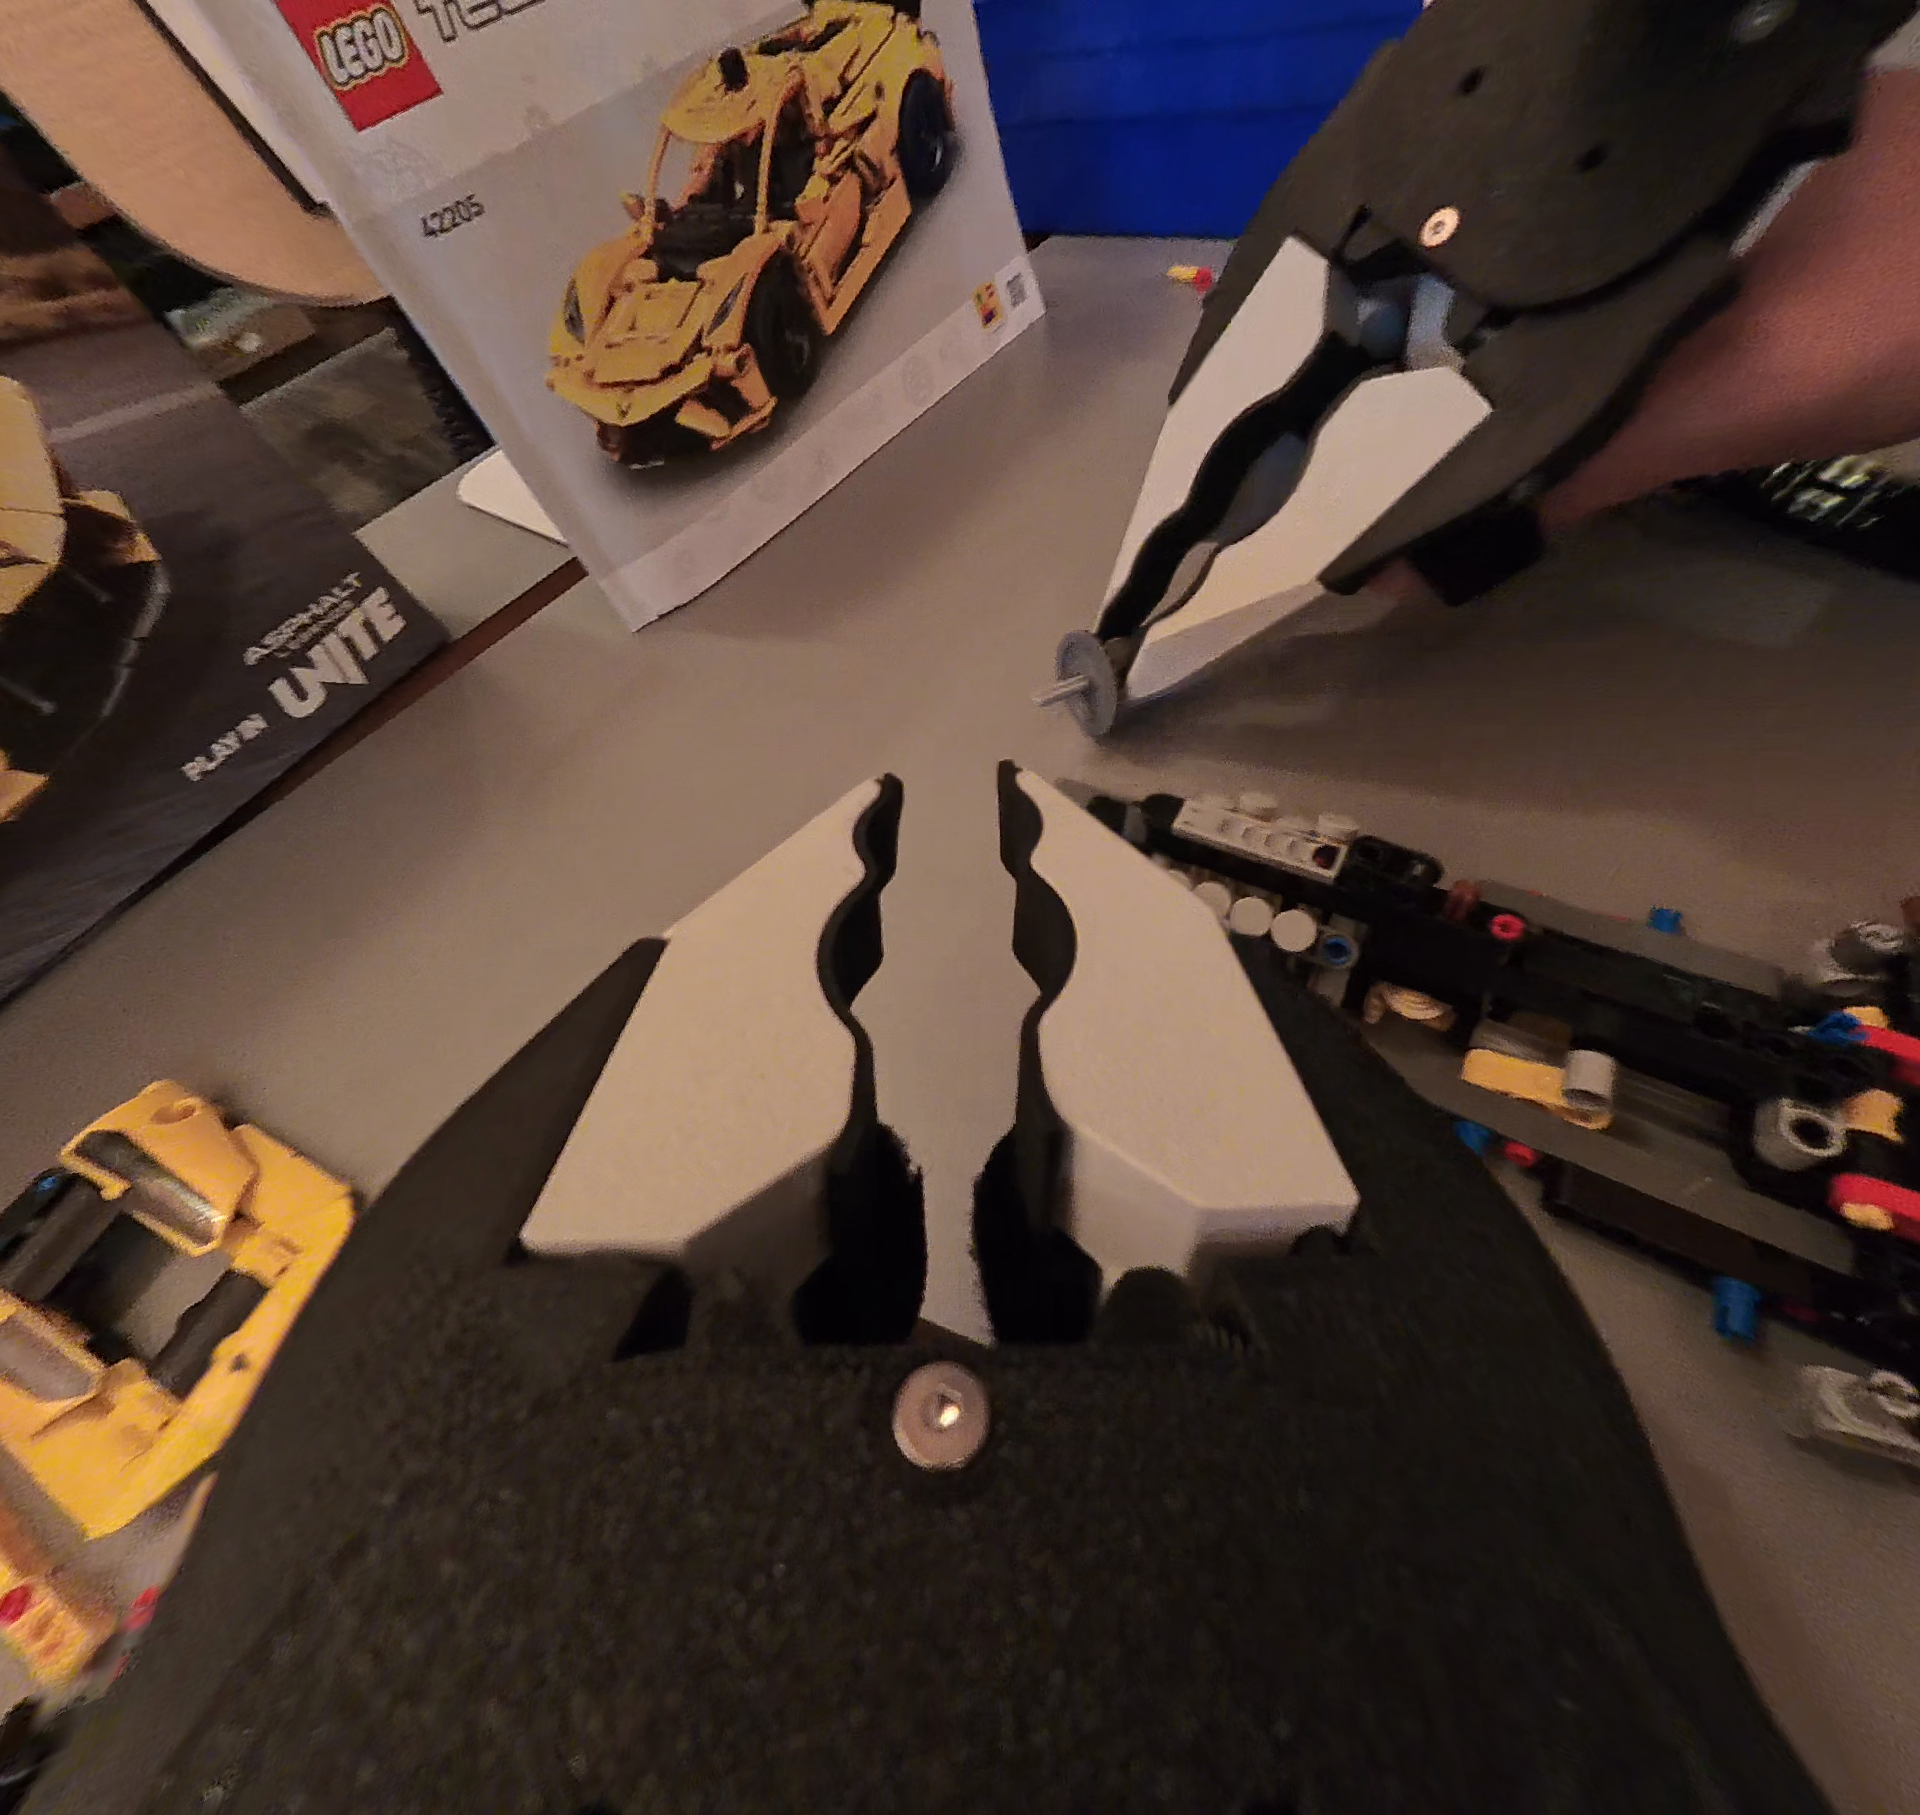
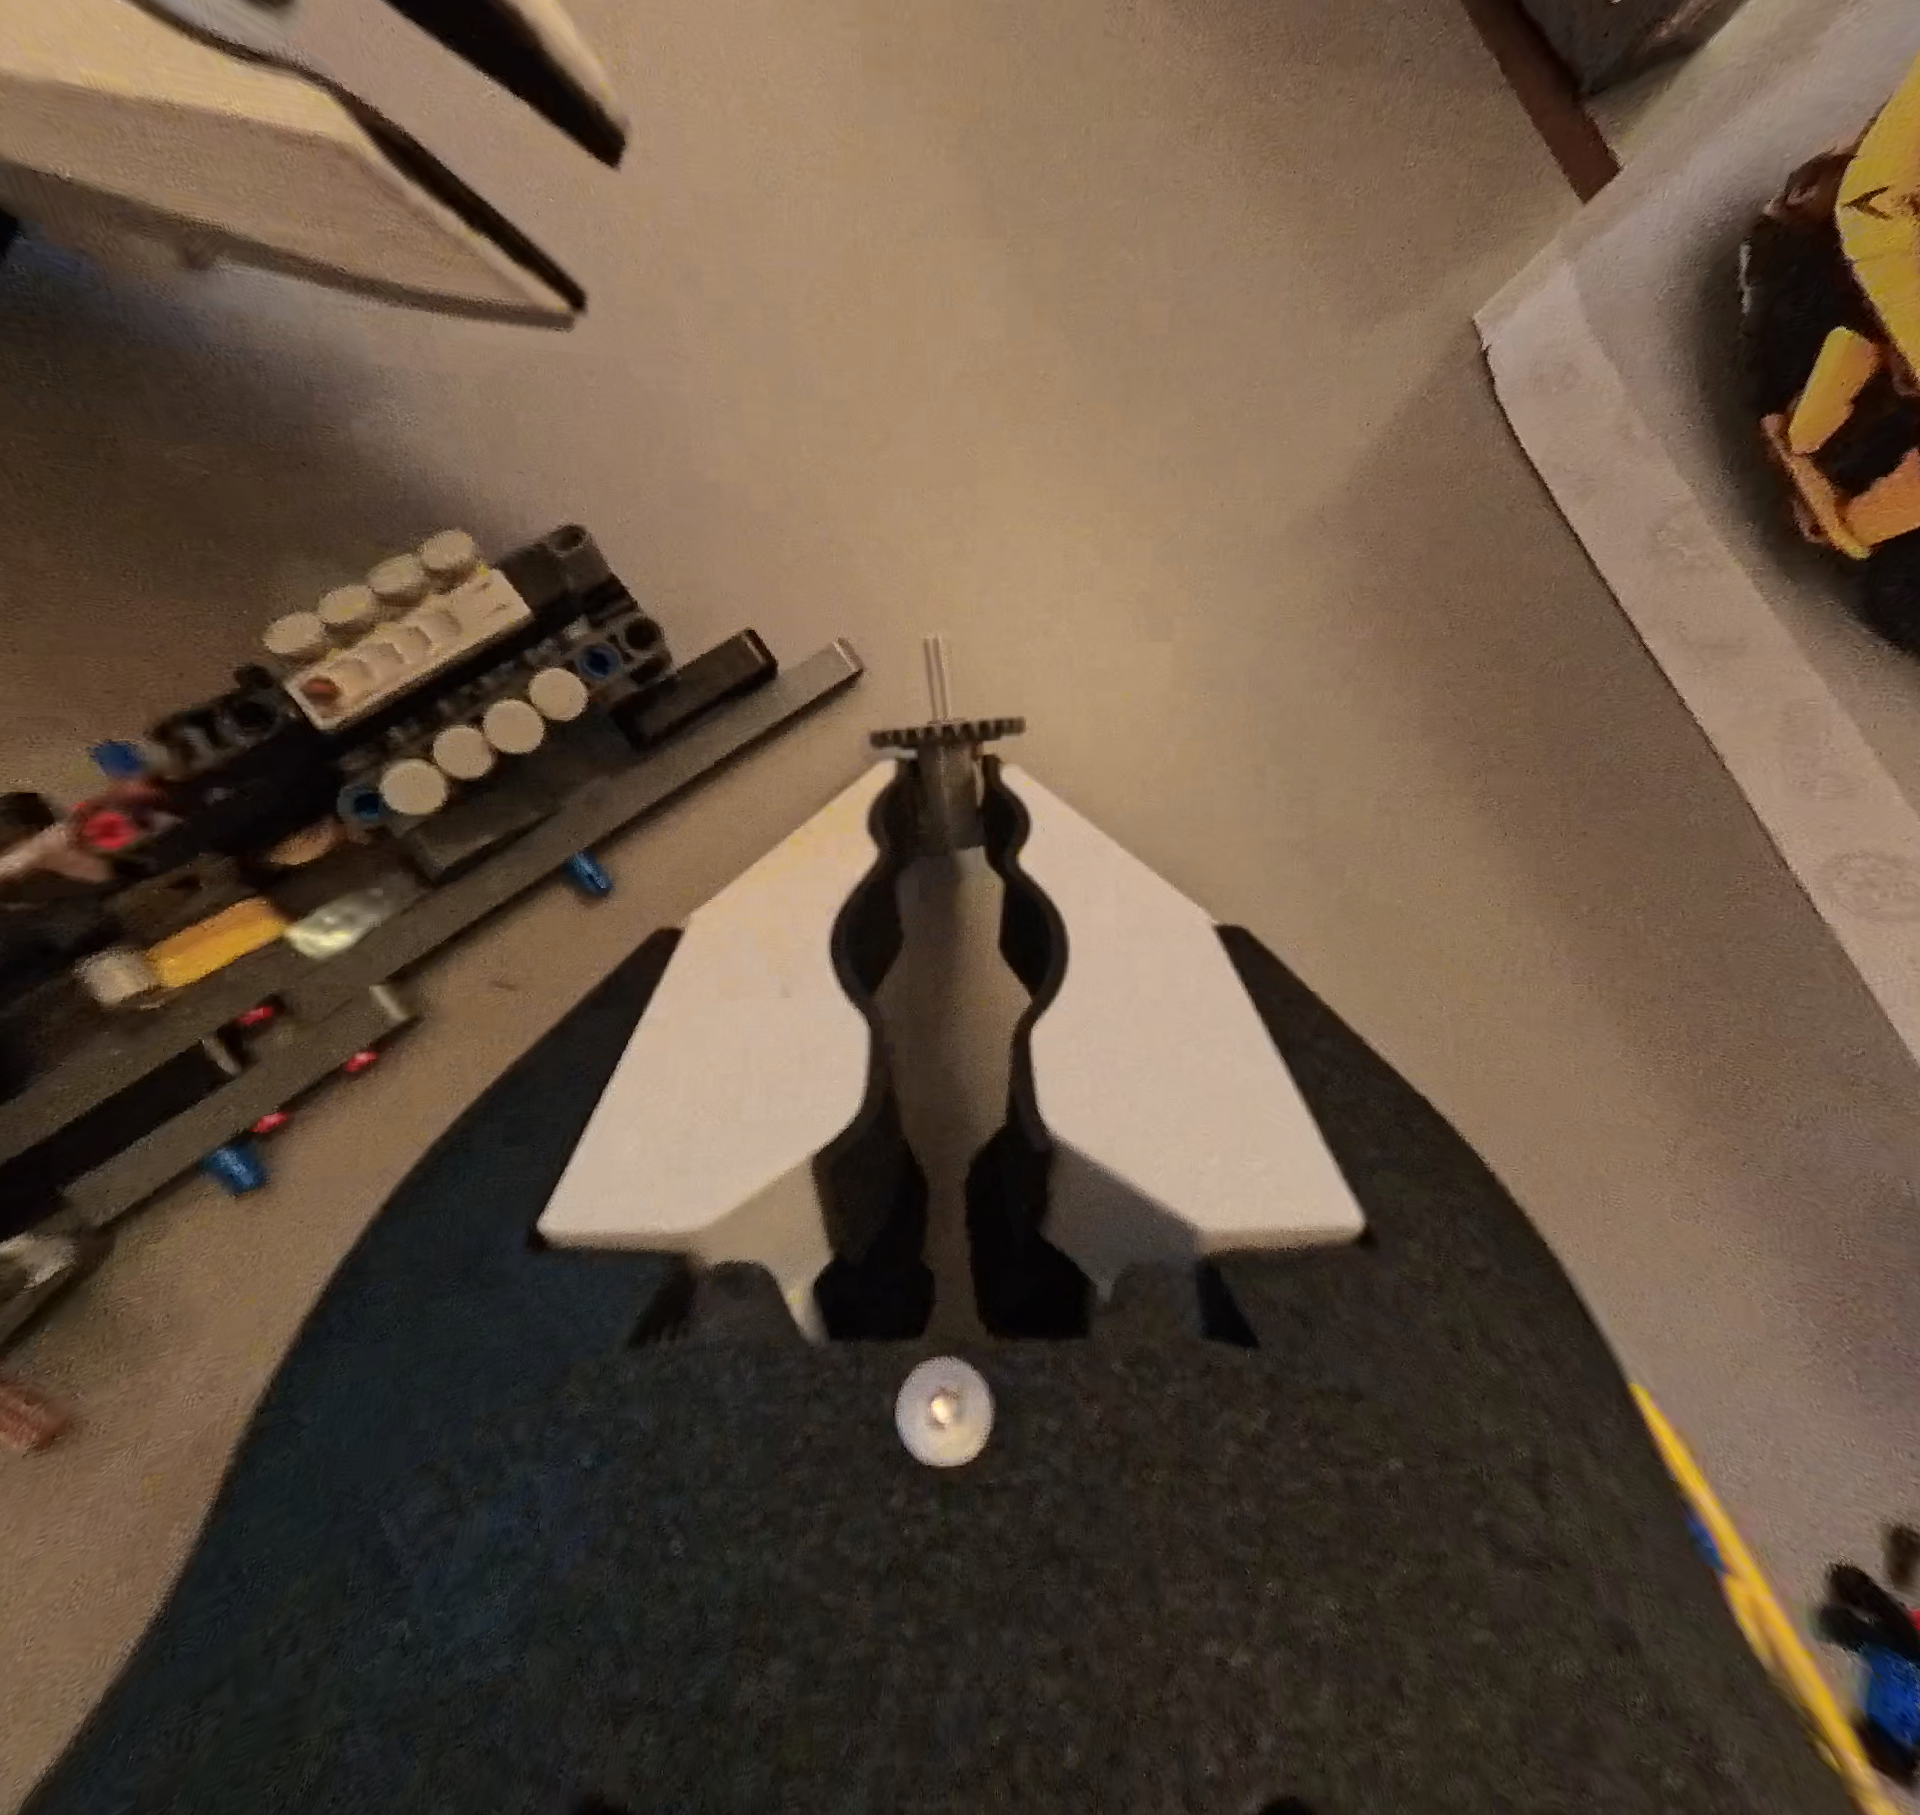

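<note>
My right gripper [image 2: 943, 778] is shut on a small grey gear on a thin axle [image 2: 943, 726], held low over the grey table. It also shows in the left wrist view [image 1: 1117, 659], with the gear [image 1: 1086, 683] at its tip. My left gripper [image 1: 948, 791] is open and empty, hovering above the table just left of a long black toy-brick chassis [image 1: 1507, 976]. The chassis lies left of my right gripper in the right wrist view [image 2: 416, 778]. The left gripper's fingers [image 2: 312, 155] show at the top left there.
An instruction booklet picturing a yellow car [image 1: 665, 248] stands at the back; it also shows in the right wrist view [image 2: 1704, 539]. A dark box [image 1: 187, 622] lies at the left. A yellow car body section [image 1: 135, 1277] sits at lower left. A blue bin [image 1: 1184, 82] stands behind.
</note>
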Tool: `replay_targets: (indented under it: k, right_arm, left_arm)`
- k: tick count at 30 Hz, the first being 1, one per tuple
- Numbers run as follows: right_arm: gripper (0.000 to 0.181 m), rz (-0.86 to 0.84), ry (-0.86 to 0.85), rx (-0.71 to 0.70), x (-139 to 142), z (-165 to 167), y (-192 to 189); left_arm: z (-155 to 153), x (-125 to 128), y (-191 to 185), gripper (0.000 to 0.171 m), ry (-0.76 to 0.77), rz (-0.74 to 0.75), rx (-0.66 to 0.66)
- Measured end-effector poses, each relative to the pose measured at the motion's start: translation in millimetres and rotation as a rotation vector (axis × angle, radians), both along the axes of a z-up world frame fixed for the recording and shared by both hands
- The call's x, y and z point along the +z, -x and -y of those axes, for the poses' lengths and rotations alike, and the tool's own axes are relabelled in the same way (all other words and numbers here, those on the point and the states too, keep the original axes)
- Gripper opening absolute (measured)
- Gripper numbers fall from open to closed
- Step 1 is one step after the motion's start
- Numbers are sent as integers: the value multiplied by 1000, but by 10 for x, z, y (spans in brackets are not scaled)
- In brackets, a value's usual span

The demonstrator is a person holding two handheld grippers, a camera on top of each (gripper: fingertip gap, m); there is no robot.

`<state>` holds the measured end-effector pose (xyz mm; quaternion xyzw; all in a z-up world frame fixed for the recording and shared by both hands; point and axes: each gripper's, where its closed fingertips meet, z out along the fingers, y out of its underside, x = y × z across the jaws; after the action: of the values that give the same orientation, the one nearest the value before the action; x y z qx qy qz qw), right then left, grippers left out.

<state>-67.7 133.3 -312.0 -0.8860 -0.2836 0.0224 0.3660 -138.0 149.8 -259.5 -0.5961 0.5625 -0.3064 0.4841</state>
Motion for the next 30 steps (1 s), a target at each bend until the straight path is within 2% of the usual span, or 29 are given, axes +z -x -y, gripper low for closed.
replay_targets:
  k: [2,4,5,6,8,10,14,16,17,18,24,25,27,28,30]
  right_arm:
    - [11,-300,2,75,201,81,247]
    - [10,-608,-36,211,536,239,515]
    - [11,-688,-47,261,653,314,584]
    - [10,-698,-82,285,725,344,609]
    - [10,-602,-167,302,769,346,614]
    - [10,-521,-225,303,795,327,627]
    - [11,-345,-305,285,795,283,646]
    - [11,-307,-332,289,818,288,691]
    - [11,-296,-335,294,824,298,716]
    - [11,-263,-333,289,798,292,712]
    - [11,-110,-373,300,784,300,707]
    - [11,-64,-390,281,799,285,668]
    - [11,110,-336,195,695,287,320]
    - [11,63,-361,199,740,334,262]
    - [11,-139,-410,194,936,404,270]
  left_arm:
    - [46,78,-6,19,98,59,-40]
    - [158,224,-13,19,248,151,-128]
    - [237,319,-7,19,337,202,-191]
    - [315,413,8,18,424,247,-257]
    - [379,532,43,19,544,302,-329]
    - [400,546,59,19,567,312,-354]
    - [463,522,26,19,550,304,-369]
    - [479,483,-7,16,532,286,-356]
    - [495,449,-20,7,516,268,-355]
    - [506,431,-27,5,502,260,-356]
    - [511,422,-5,4,430,233,-356]
    - [437,491,27,4,430,278,-328]
    - [89,707,203,3,475,416,-234]
    - [-61,796,311,3,512,474,-220]
    - [-161,876,420,3,552,533,-246]
